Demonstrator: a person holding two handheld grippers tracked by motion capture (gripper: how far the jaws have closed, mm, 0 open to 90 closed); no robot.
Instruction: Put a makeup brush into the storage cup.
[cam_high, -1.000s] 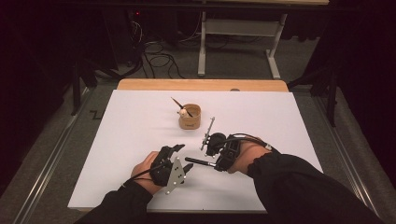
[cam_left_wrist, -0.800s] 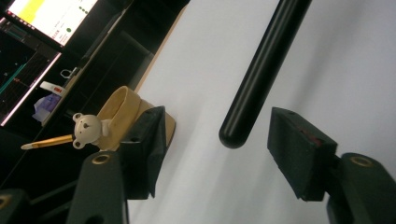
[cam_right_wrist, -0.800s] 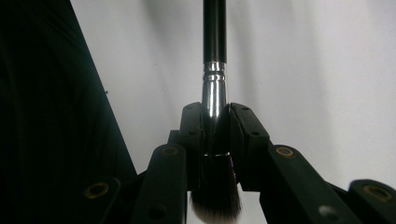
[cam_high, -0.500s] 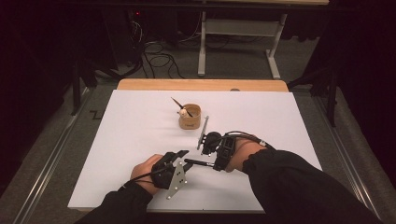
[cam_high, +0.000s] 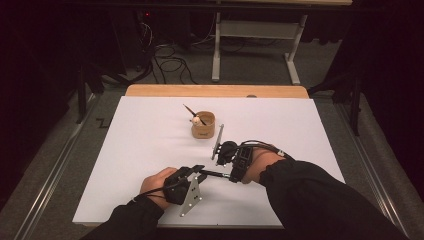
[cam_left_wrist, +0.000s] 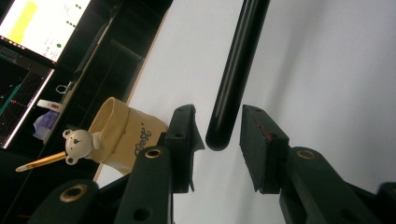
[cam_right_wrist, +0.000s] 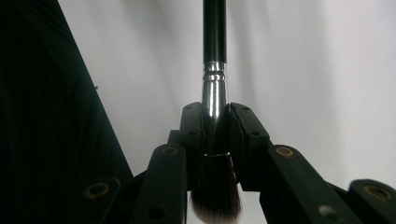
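A black-handled brush (cam_high: 216, 173) lies level above the white sheet between my two hands. My right gripper (cam_right_wrist: 215, 135) is shut on its silver ferrule (cam_right_wrist: 215, 88), and the bristles (cam_right_wrist: 215, 200) stick out behind the pads. In the high view the right gripper (cam_high: 232, 175) is at the brush's right end. My left gripper (cam_high: 198, 170) faces it from the left. Its jaws have just been closing around the handle's rounded end (cam_left_wrist: 219, 135). In the left gripper view a narrow gap shows on each side of the handle, so the left gripper (cam_left_wrist: 217, 149) is still open.
A tan cup (cam_high: 204, 125) holding a bear-topped pencil (cam_high: 197, 119) stands on the white sheet (cam_high: 140, 145) just beyond my hands, and also shows as the cup (cam_left_wrist: 123, 135) at the left. The wooden table edge (cam_high: 215, 91) runs behind it. A lit screen (cam_left_wrist: 42, 23) is off the table.
The left jaws have narrowed around the end of the brush handle. Both hands have stayed almost where they were, the right one still gripping the brush.
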